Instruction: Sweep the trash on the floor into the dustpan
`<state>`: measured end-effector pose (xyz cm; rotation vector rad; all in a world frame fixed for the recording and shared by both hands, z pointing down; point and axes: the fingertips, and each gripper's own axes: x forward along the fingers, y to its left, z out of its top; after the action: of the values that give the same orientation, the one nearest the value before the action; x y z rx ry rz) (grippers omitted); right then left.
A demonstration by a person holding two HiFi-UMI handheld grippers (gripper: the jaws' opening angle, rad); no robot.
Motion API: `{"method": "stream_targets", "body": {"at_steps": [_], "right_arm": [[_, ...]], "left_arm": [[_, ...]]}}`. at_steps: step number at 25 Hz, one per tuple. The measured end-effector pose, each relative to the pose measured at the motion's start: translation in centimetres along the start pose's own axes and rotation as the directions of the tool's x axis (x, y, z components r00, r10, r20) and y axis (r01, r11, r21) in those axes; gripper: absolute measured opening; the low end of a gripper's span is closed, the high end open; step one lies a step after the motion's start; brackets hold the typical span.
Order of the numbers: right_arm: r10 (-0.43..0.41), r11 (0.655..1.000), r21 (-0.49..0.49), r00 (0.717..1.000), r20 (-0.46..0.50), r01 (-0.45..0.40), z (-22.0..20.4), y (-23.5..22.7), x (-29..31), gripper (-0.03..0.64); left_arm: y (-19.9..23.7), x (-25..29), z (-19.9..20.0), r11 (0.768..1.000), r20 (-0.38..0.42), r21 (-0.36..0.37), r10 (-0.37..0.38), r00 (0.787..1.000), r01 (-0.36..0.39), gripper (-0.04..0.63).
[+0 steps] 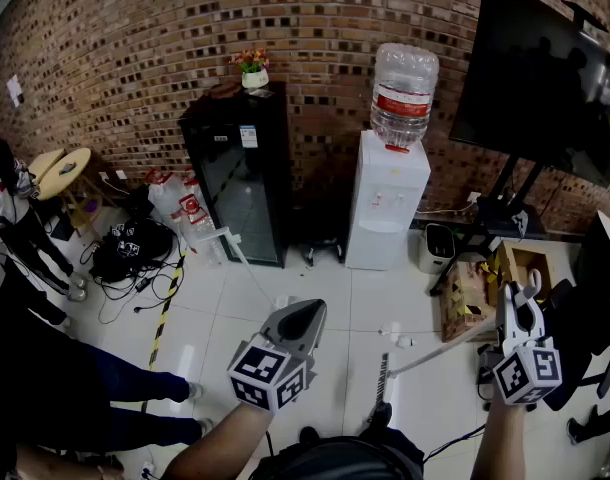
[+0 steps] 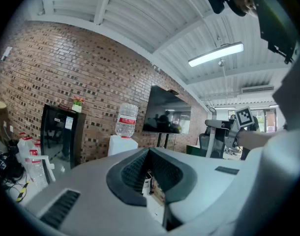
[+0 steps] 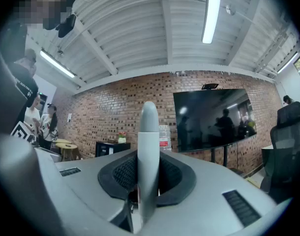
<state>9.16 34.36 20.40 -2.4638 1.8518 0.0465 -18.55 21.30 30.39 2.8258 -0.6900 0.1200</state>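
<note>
My right gripper [image 1: 525, 296] is shut on the broom's pale handle [image 3: 149, 156], which stands up between its jaws in the right gripper view. In the head view that handle slants down-left to the dark brush head [image 1: 382, 380] on the white tiled floor. Small white scraps of trash [image 1: 397, 336] lie just beyond the brush. My left gripper [image 1: 307, 318] hovers over the floor with its jaws together and nothing between them. A thin white dustpan handle [image 1: 247, 266] rises just beyond it, apart from the jaws; the pan itself is hidden behind the gripper.
Along the brick wall stand a black cabinet [image 1: 235, 178], a water dispenser [image 1: 387, 208] and a TV on a stand [image 1: 545, 78]. A wooden crate [image 1: 473, 290] sits right, a cable heap [image 1: 135, 253] and a person's legs [image 1: 115, 398] left. Striped tape [image 1: 165, 308] marks the floor.
</note>
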Motion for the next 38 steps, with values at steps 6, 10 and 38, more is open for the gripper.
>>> {"method": "stream_targets", "body": {"at_steps": [6, 10, 38], "right_arm": [[0.024, 1.000, 0.006, 0.999, 0.027, -0.024, -0.5, -0.7, 3.6, 0.078], [0.049, 0.999, 0.013, 0.998, 0.033, -0.050, -1.0, -2.8, 6.2, 0.078], [-0.054, 0.998, 0.031, 0.999, -0.006, 0.054, -8.8, -20.8, 24.3, 0.077]], "left_arm": [[1.3, 3.8, -0.1, 1.000, -0.006, 0.013, 0.004, 1.000, -0.004, 0.005], [1.0, 7.9, 0.4, 1.000, -0.022, 0.019, 0.015, 1.000, -0.015, 0.005], [3.8, 35.7, 0.7, 1.000, -0.104, 0.023, 0.001, 0.995, 0.002, 0.005]]}}
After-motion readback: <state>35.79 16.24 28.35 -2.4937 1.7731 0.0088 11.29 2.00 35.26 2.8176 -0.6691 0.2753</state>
